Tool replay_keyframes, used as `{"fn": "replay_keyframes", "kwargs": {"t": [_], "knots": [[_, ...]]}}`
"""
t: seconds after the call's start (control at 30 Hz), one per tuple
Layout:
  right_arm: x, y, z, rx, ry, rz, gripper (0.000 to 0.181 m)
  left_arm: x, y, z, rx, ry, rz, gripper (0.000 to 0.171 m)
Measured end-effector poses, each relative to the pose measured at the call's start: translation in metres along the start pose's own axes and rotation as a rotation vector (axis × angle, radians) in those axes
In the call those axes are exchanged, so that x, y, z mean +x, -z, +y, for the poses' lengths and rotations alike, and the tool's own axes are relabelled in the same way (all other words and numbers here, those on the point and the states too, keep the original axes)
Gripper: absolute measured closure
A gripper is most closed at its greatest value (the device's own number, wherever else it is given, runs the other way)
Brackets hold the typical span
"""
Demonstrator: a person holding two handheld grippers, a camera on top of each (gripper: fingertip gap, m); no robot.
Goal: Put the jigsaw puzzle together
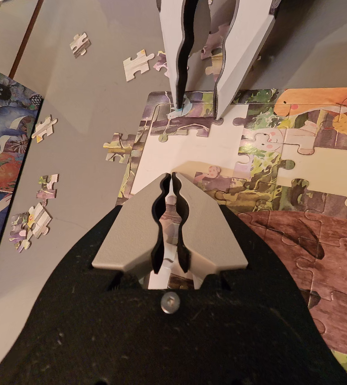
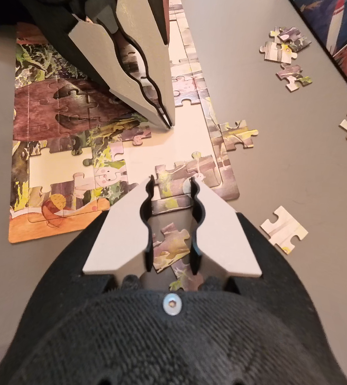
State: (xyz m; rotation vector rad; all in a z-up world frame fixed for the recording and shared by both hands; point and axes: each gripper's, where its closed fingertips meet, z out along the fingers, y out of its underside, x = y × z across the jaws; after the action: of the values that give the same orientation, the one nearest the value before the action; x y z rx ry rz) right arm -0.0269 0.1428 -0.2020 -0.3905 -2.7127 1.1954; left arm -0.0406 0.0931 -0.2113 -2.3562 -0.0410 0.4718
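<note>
The partly built jigsaw puzzle (image 1: pixel 293 239) lies in its flat frame on the grey table, with bare pale gaps in the middle (image 1: pixel 189 152). My right gripper (image 2: pixel 172 180) is open, and it also shows in the left wrist view (image 1: pixel 198 111). Its tips rest on a purple branch-and-bird piece (image 1: pixel 181 123) in the puzzle's corner. That piece also shows in the right wrist view (image 2: pixel 174 175). My left gripper (image 1: pixel 171 174) is shut with nothing seen in it. It hovers over the bare gap, and its tips in the right wrist view (image 2: pixel 168 126) are close to the board.
Loose pieces lie on the table beside the puzzle (image 1: pixel 137 64), (image 1: pixel 44 129), (image 1: pixel 47 187), (image 1: pixel 28 229). One piece (image 1: pixel 119 150) overlaps the frame's edge. More pieces lie under my right gripper (image 2: pixel 172 243). A blue sea-scene picture (image 1: pixel 1 135) lies along the side. The partly built jigsaw puzzle (image 1: pixel 293 239) sits 10 cm or so from the ends of my left fingers. Look for it in the right wrist view (image 2: pixel 72 118) too.
</note>
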Motion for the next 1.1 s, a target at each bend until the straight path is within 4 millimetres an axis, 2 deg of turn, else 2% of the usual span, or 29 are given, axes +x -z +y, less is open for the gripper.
{"fn": "replay_keyframes", "kwargs": {"t": [0.27, 0.5, 1.1], "knots": [[-0.0043, -0.0088, -0.002, -0.003, 0.023, -0.004, 0.144, 0.0002, 0.0, -0.0001, 0.0, -0.001, 0.0, 0.17], [-0.0037, -0.0074, -0.0026, 0.025, -0.024, -0.031, 0.144, 0.0002, 0.0, -0.0001, 0.0, -0.003, -0.002, 0.17], [-0.0064, -0.0097, -0.0039, -0.003, 0.085, 0.007, 0.147, 0.0001, 0.0, 0.0, -0.001, 0.0, 0.0, 0.17]]}}
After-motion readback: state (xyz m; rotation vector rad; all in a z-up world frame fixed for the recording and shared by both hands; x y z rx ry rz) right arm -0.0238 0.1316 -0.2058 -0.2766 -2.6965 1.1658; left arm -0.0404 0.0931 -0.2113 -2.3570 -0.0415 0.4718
